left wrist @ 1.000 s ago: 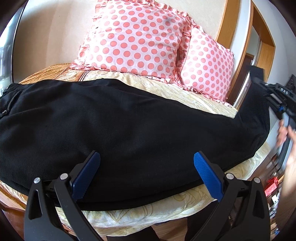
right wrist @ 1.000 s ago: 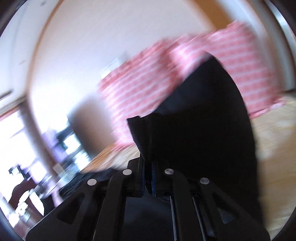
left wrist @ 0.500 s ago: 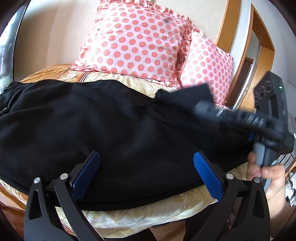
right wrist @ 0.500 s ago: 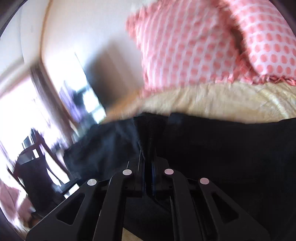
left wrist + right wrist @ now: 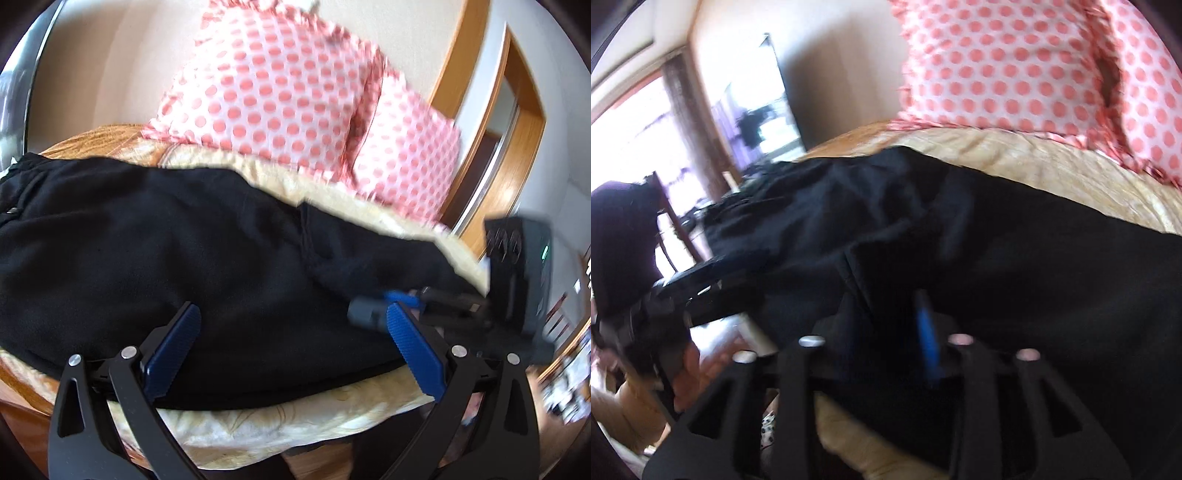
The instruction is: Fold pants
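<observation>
Pants, black, lie lengthwise across the bed in the left wrist view, leg end doubled back over the middle. Left gripper hovers over the near edge, jaws spread wide, nothing between them. Right gripper low on the cloth at right, blurred. Two pink dotted pillows behind.

Right wrist view: right gripper jaws apart, one blue pad visible, black fabric lying across them; grip on it cannot be told through blur. Pants cover the bed's near half.
</observation>
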### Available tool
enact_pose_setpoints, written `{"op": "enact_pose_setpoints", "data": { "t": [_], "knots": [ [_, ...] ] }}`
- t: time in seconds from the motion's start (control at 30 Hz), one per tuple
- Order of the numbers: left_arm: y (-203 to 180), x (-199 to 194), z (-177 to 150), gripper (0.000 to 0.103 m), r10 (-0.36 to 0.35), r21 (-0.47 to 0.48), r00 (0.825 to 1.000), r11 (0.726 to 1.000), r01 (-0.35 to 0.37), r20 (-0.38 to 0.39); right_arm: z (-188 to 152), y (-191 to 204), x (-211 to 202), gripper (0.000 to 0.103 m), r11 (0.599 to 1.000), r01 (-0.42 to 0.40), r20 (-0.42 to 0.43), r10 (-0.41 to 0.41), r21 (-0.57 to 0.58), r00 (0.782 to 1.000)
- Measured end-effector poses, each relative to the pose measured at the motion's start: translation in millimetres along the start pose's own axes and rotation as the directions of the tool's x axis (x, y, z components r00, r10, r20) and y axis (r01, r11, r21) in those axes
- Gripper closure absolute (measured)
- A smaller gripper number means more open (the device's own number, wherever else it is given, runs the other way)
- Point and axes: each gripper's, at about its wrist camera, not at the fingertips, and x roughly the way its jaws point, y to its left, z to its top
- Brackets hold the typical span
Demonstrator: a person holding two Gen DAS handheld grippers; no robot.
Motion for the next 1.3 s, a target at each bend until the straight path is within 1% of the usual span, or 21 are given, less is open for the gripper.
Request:
{"op": "enact_pose_setpoints", "data": {
  "t": [0.03, 0.07, 0.13, 0.17, 0.23, 0.27, 0.3, 0.33, 0.37, 0.4, 0.47, 0.5, 0.57, 0.67, 0.77, 0.83, 0.93, 1.07, 1.1, 1.2, 1.3],
  "knots": [
    [2, -11, 4, 0.002, 0.010, -0.009, 0.999, 1.000, -0.009, 0.036, 0, 4, -7, 0.066, 1.000, -0.026, 0.024, 0.026, -0.015, 0.999],
    [6, -28, 8, 0.002, 0.035, -0.018, 0.996, 0.999, -0.033, 0.088, 0, 8, -16, 0.067, 1.000, -0.016, 0.066, 0.017, -0.027, 0.998],
    [14, -53, 14, 0.002, 0.086, -0.053, 0.983, 0.996, -0.078, 0.161, 7, 10, -26, 0.067, 0.998, 0.053, 0.138, -0.047, -0.042, 0.989],
    [20, -66, 16, 0.002, 0.115, -0.084, 0.974, 0.991, -0.100, 0.196, 12, 10, -25, 0.067, 0.993, 0.105, 0.151, -0.097, -0.047, 0.984],
    [39, -92, 19, 0.002, 0.183, -0.164, 0.951, 0.976, -0.145, 0.250, 19, 8, -14, 0.067, 0.983, 0.177, 0.126, -0.170, -0.044, 0.977],
    [50, -103, 19, 0.002, 0.226, -0.202, 0.938, 0.963, -0.176, 0.262, 21, 7, -7, 0.067, 0.981, 0.191, 0.109, -0.185, -0.045, 0.977],
    [58, -111, 20, 0.002, 0.258, -0.233, 0.930, 0.952, -0.199, 0.262, 21, 8, 4, 0.067, 0.978, 0.204, 0.066, -0.200, -0.052, 0.978],
    [71, -119, 20, 0.002, 0.266, -0.282, 0.928, 0.940, -0.190, 0.260, 19, 10, 14, 0.067, 0.976, 0.206, 0.027, -0.204, -0.067, 0.979],
    [79, -122, 20, 0.002, 0.280, -0.306, 0.926, 0.931, -0.197, 0.255, 15, 14, 21, 0.067, 0.974, 0.207, -0.007, -0.208, -0.087, 0.978],
    [98, -127, 20, 0.002, 0.296, -0.360, 0.925, 0.911, -0.198, 0.240, 11, 18, 27, 0.067, 0.966, 0.233, 0.014, -0.233, -0.115, 0.972],
    [122, -131, 21, 0.002, 0.309, -0.432, 0.927, 0.881, -0.194, 0.213, 7, 22, 26, 0.067, 0.956, 0.258, 0.030, -0.256, -0.141, 0.966],
    [142, -132, 21, 0.002, 0.309, -0.483, 0.931, 0.857, -0.183, 0.195, 7, 19, 26, 0.067, 0.962, 0.245, 0.024, -0.244, -0.121, 0.970],
    [171, -131, 20, 0.002, 0.290, -0.553, 0.943, 0.818, -0.157, 0.162, 7, 5, 26, 0.066, 0.982, 0.186, 0.012, -0.185, -0.040, 0.983],
    [215, -126, 15, 0.002, 0.211, -0.681, 0.968, 0.730, -0.062, 0.138, 5, -3, 24, 0.064, 0.989, 0.149, 0.010, -0.149, 0.011, 0.989],
    [241, -117, 11, 0.002, 0.172, -0.746, 0.978, 0.666, -0.029, 0.115, 5, 1, 24, 0.064, 0.986, 0.167, 0.016, -0.167, 0.000, 0.986],
    [248, -120, 9, 0.002, 0.174, -0.761, 0.978, 0.648, -0.026, 0.114, 4, 3, 23, 0.064, 0.985, 0.170, 0.018, -0.170, -0.001, 0.985],
    [253, -124, 11, 0.002, 0.171, -0.767, 0.977, 0.641, -0.014, 0.125, 4, 2, 22, 0.063, 0.986, 0.165, 0.019, -0.165, 0.009, 0.986],
    [254, -134, 19, 0.002, 0.205, -0.755, 0.966, 0.655, -0.017, 0.156, 4, 2, 21, 0.063, 0.986, 0.168, 0.022, -0.168, 0.007, 0.986],
    [256, -135, 20, 0.002, 0.204, -0.756, 0.966, 0.655, -0.014, 0.159, 4, 2, 21, 0.063, 0.986, 0.166, 0.022, -0.166, 0.009, 0.986],
    [265, -131, 24, 0.002, 0.198, -0.771, 0.971, 0.636, -0.023, 0.135, 3, 1, 21, 0.063, 0.987, 0.163, 0.023, -0.163, 0.008, 0.986],
    [273, -123, 25, 0.002, 0.186, -0.797, 0.979, 0.602, -0.043, 0.088, 3, 1, 21, 0.063, 0.987, 0.163, 0.024, -0.164, 0.008, 0.986]
  ]
}}
